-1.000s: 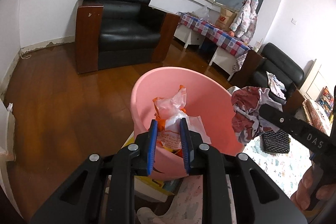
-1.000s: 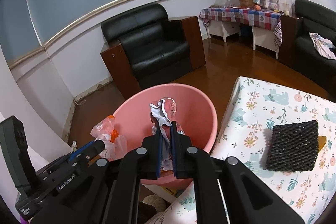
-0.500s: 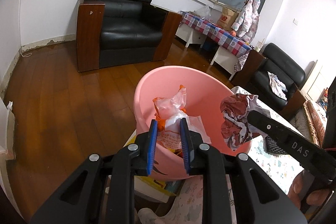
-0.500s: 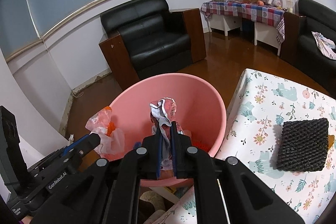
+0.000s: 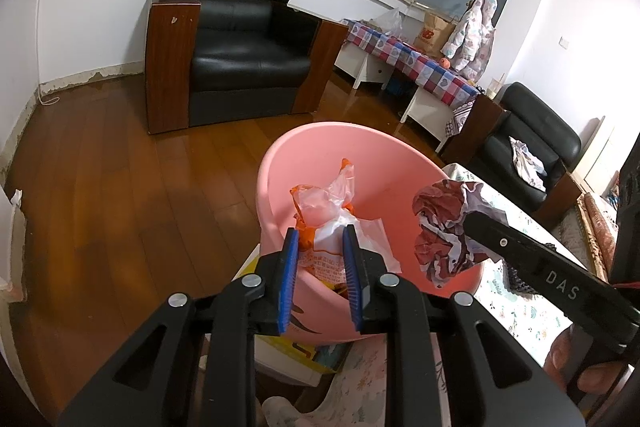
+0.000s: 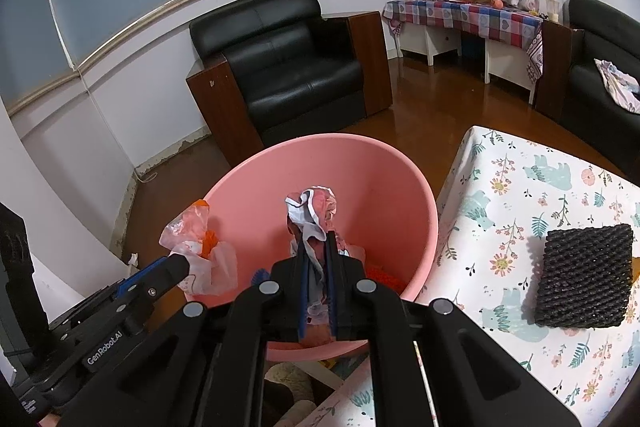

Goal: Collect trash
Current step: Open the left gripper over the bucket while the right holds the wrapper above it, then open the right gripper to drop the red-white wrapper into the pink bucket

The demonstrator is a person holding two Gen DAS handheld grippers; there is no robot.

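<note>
Left gripper point(image 5: 320, 247) is clamped on a clear plastic bag with orange print point(image 5: 332, 211), held above the near rim of the pink basin point(image 5: 280, 163). Right gripper point(image 6: 317, 255) has its fingers pressed together on a crumpled red-and-white wrapper point(image 6: 314, 207), held over the basin's open mouth. The basin floor shows some orange scraps point(image 6: 380, 275); other contents are hidden behind the grippers. The basin stands just beside the edge of a table with a floral cloth point(image 6: 520, 195). On that cloth, well apart from the basin, lies a black foam mesh pad point(image 6: 584, 275). Beyond the basin: wooden floor point(image 5: 100, 187), a black leather armchair point(image 5: 236, 39), and a side table with a checked cloth point(image 6: 460, 13). Nothing lies between either held item and the basin opening
</note>
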